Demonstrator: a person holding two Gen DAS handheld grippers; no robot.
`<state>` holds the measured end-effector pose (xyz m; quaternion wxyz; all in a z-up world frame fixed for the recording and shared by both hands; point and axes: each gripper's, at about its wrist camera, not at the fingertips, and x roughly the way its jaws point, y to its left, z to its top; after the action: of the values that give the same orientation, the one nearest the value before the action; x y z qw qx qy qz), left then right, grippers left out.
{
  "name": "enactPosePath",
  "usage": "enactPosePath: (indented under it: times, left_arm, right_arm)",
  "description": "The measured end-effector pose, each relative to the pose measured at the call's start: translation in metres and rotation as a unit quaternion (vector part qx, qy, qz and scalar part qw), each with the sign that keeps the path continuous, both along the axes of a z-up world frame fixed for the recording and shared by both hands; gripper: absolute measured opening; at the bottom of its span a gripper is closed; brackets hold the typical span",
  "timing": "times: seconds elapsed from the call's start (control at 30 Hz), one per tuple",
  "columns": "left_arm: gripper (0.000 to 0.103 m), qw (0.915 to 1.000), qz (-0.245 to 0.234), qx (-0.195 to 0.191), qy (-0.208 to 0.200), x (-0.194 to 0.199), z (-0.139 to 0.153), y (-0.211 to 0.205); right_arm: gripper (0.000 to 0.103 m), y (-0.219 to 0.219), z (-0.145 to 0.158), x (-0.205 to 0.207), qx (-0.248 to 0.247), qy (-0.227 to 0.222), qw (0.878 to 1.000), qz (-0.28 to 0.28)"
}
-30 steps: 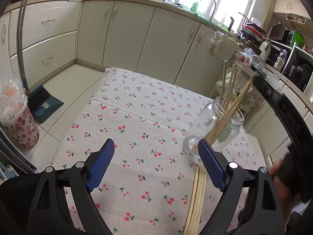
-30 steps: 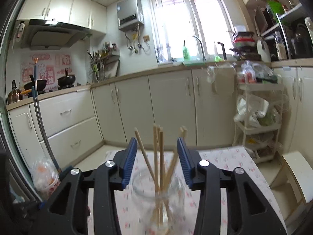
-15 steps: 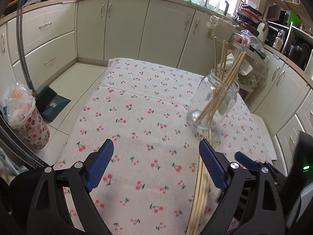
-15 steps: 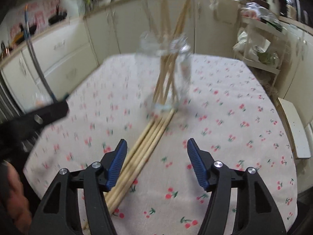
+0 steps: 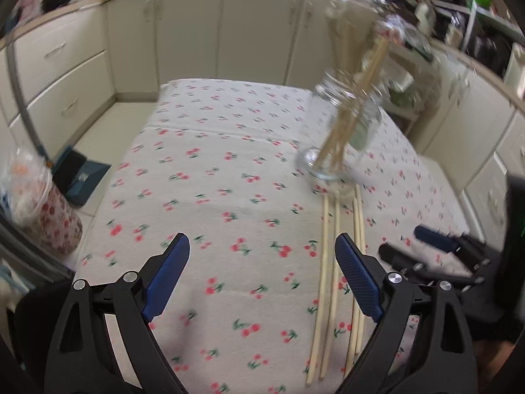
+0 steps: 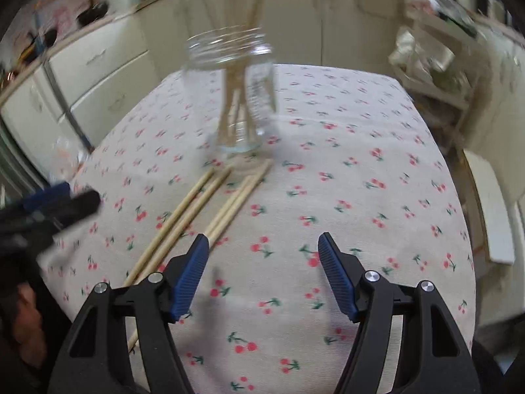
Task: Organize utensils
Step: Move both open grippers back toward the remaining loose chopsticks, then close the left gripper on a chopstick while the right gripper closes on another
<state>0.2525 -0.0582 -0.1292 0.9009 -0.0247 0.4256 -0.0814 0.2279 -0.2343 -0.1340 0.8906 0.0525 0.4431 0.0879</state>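
- Both grippers' fingers are standing spread wide with nothing between them: the left gripper (image 5: 262, 262) is hovering over the cherry-print tablecloth (image 5: 210, 170), and the right gripper (image 6: 264, 262) is doing the same nearer the table's other side.
- Blue pads (image 5: 357, 279) are lining the inner faces of the left fingers, and matching blue pads (image 6: 193, 272) are lining the right ones.
- Four loose wooden chopsticks (image 5: 328, 279) are lying flat on the cloth as two pairs side by side, their far ends reaching up to the foot of the jar.
- In the left wrist view the left gripper's right finger is overlapping the chopsticks; whether it is touching them cannot be told.
- In the right wrist view the same chopsticks (image 6: 197, 207) are running diagonally toward the lower left, passing just beside and under the right gripper's left finger.
- A clear glass jar (image 5: 341, 138) is standing upright on the cloth beyond the loose sticks, looking blurred in both views.
- More chopsticks (image 5: 357, 95) are standing inside the jar, leaning against its rim and poking out above the mouth.
- The jar (image 6: 239, 98) is sitting straight ahead of the right gripper, well apart from its fingertips.
- The right gripper (image 5: 436, 246) is showing at the right edge of the left wrist view, low over the cloth beside the chopsticks.
- The left gripper (image 6: 55, 203) is showing blurred at the left edge of the right wrist view.
- Cream kitchen cabinets (image 5: 190, 32) are lining the walls behind the table.
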Motion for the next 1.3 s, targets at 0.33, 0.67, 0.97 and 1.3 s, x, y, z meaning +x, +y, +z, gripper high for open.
enactPosePath:
  times: [0.33, 0.67, 0.97, 1.3]
  left_arm:
    - [0.086, 0.9966, -0.034, 0.062, 0.044, 0.048, -0.034, -0.040]
    - [0.065, 0.9965, -0.004, 0.073, 0.040, 0.064, -0.041, -0.026]
    - [0.065, 0.9972, -0.008, 0.059, 0.045, 0.065, -0.041, -0.018]
    - [0.065, 0.9970, -0.021, 0.060, 0.044, 0.072, -0.042, -0.024]
  right_arm:
    - [0.064, -0.009, -0.002, 0.000, -0.011, -0.001, 1.000, -0.027]
    - [0.064, 0.004, 0.000, 0.019, -0.002, -0.001, 1.000, -0.027]
    - [0.062, 0.018, -0.010, 0.038, -0.037, 0.011, 0.999, -0.012]
    - [0.054, 0.006, -0.011, 0.042, -0.040, 0.034, 0.999, 0.012]
